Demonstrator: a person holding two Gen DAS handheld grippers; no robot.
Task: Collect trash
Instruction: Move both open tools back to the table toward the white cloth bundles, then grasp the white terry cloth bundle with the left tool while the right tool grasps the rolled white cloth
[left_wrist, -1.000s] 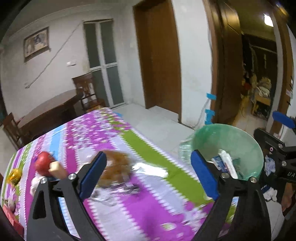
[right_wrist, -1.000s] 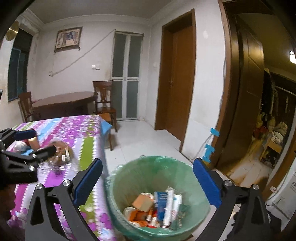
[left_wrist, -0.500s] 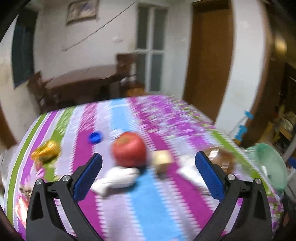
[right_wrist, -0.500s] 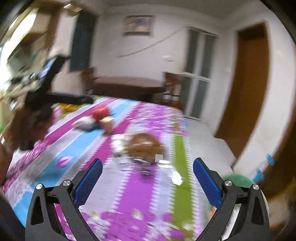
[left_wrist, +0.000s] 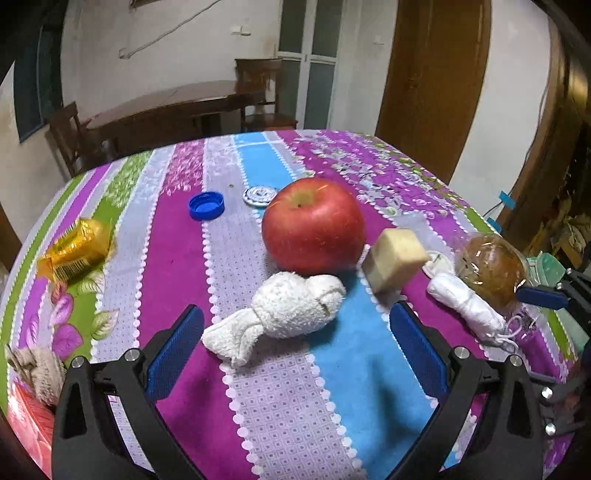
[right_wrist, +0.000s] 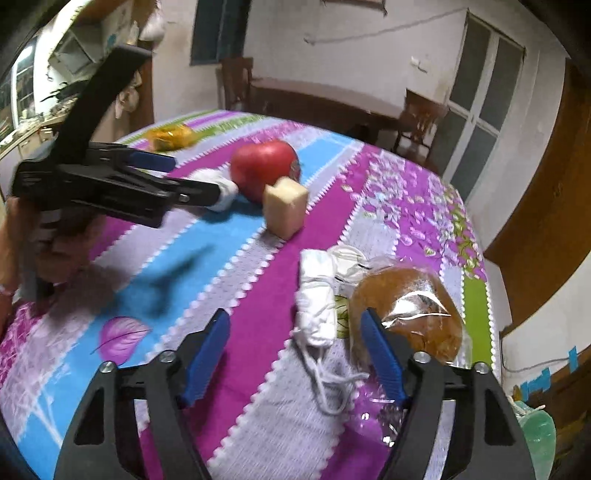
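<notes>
While the left gripper (left_wrist: 295, 334) is standing wide open and empty over the striped tablecloth (left_wrist: 369, 369), a knotted white rag (left_wrist: 284, 314) is lying between its fingers, touching the red apple (left_wrist: 314, 225) behind. The right gripper (right_wrist: 295, 354) — jaws just closing, now half open — is gripping nothing; the folded white mask (right_wrist: 317, 295) is lying between its fingers, beside the wrapped bun (right_wrist: 410, 306) near the tablecloth's right edge.

Two close, down-tilted wrist views, sharing the apple (left_wrist: 314, 225).
</notes>
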